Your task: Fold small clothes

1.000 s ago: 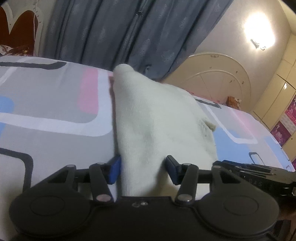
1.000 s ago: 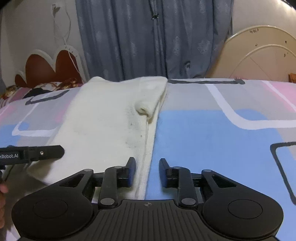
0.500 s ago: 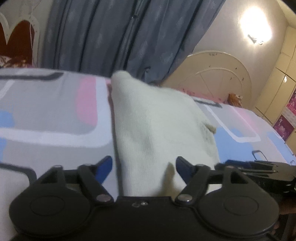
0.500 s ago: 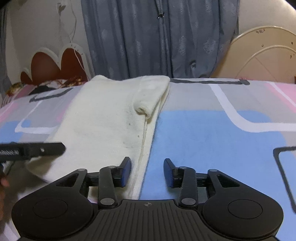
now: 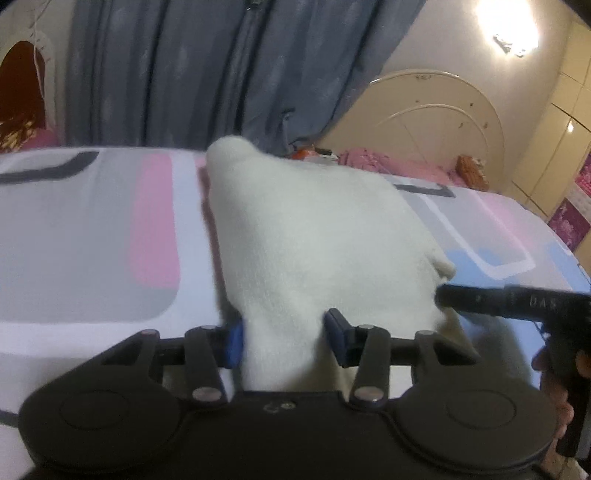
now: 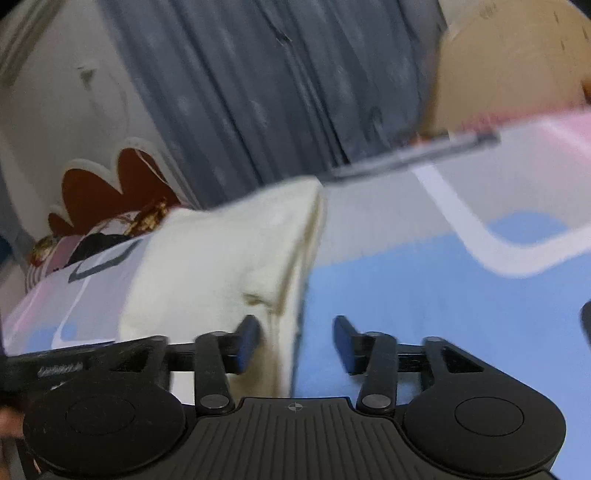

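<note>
A cream knitted garment lies folded lengthwise on the patterned bed sheet. My left gripper sits at its near left corner; the jaws are closing, with the cloth filling the gap and both blue pads against it. My right gripper is at the garment's near right edge. Its jaws are opening: the cloth's edge hangs beside the left finger, and blue sheet shows before the right one. Each view shows the other gripper's tip at its edge. The right view is blurred and tilted.
Blue-grey curtains hang behind the bed. A red scalloped headboard and pillows stand at the far left. A cream arched headboard, pink bedding and a lit wall lamp are at the right. A hand holds the right gripper.
The left jaws widened, then closed back on the garment's corner. The right jaws spread wider and that view rolled and tilted. The right gripper's tip shifted nearer the hem in the left view.
</note>
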Motion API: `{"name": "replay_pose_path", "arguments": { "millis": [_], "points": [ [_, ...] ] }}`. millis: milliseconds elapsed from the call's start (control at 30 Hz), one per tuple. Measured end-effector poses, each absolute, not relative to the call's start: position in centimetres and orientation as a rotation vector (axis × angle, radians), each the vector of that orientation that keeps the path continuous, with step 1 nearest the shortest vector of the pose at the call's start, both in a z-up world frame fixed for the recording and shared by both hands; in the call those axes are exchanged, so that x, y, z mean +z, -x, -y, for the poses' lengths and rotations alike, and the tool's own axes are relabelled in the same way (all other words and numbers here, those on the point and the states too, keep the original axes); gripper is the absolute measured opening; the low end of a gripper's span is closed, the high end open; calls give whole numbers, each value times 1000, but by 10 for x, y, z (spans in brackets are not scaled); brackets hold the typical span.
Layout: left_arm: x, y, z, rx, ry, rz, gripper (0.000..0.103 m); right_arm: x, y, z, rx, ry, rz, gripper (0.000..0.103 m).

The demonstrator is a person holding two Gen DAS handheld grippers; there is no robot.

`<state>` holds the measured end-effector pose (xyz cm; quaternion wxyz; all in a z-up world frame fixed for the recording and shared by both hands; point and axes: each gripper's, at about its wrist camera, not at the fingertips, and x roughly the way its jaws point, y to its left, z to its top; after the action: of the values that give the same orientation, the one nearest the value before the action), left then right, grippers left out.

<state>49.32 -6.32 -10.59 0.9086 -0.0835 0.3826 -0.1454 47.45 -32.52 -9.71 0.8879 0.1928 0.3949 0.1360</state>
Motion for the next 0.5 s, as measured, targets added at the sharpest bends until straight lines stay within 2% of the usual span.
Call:
{"name": "replay_pose_path", "arguments": {
  "millis": [33, 67, 100, 267, 367, 433, 500],
  "points": [
    [-105, -493, 59, -302, 188, -786, 50, -95, -474, 328, 292, -421, -805, 54],
    [-105, -491, 53, -292, 208, -769, 67, -92, -473, 332, 307, -444, -783, 54],
    [-105, -490, 48, -276, 222, -743, 78, -90, -472, 337, 327, -479, -765, 54],
    [-108, -507, 31, -297, 346, -752, 70, -101, -494, 346, 374, -601, -791, 54],
    [-112, -520, 24, -320, 408, -778, 70, -110, -510, 347, 410, -641, -824, 55],
    [-118, -529, 20, -331, 458, -800, 70, -111, -516, 345, 445, -665, -820, 68],
    [-121, -532, 20, -334, 485, -795, 70, -107, -522, 339, 465, -639, -828, 73]
  ]
}}
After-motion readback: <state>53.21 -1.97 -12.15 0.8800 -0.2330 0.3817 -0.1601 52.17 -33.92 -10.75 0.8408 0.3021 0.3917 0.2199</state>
